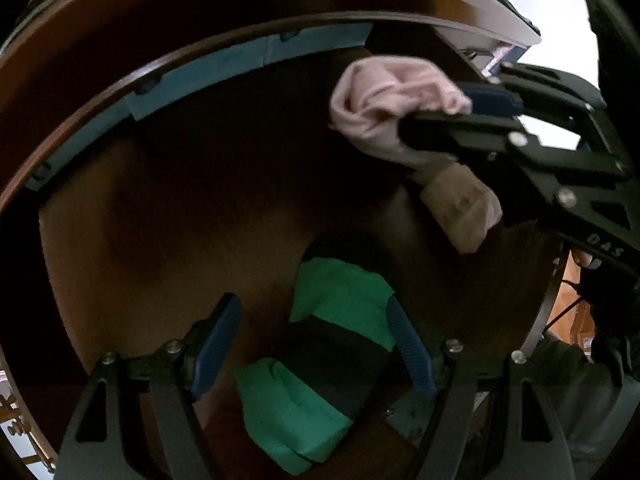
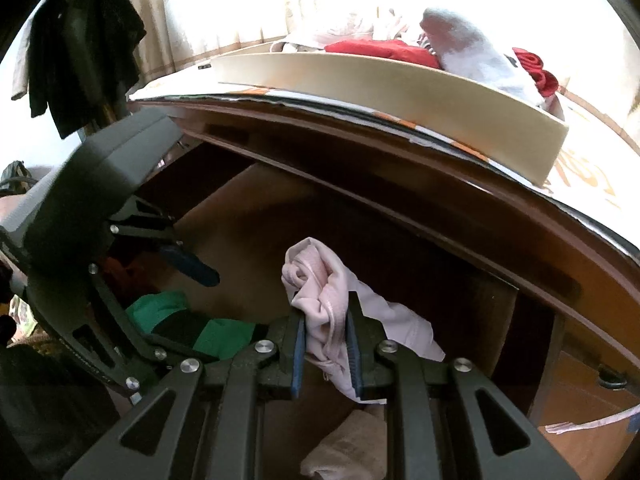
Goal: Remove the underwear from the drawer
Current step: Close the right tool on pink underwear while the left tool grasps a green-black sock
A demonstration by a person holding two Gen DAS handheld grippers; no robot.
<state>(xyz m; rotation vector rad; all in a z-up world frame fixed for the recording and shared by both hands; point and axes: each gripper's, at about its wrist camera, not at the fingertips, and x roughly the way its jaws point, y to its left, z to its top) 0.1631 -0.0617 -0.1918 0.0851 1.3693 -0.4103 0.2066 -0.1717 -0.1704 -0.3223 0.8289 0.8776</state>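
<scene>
Now the right gripper [image 2: 326,344] has its blue pads [image 2: 299,354] pinched tight on a bunched pink underwear [image 2: 320,300], lifted above the drawer floor [image 2: 248,216]. From it, at nine o'clock, the left gripper [image 1: 316,344] points steeply down with its jaws spread wide, gripping nothing; a green-and-black folded garment [image 1: 320,344] lies on the floor between its fingers. A beige cloth [image 1: 460,208] sits under the pink piece. At twelve o'clock, on the cabinet top, stands a cream tray [image 2: 400,84] of clothes.
</scene>
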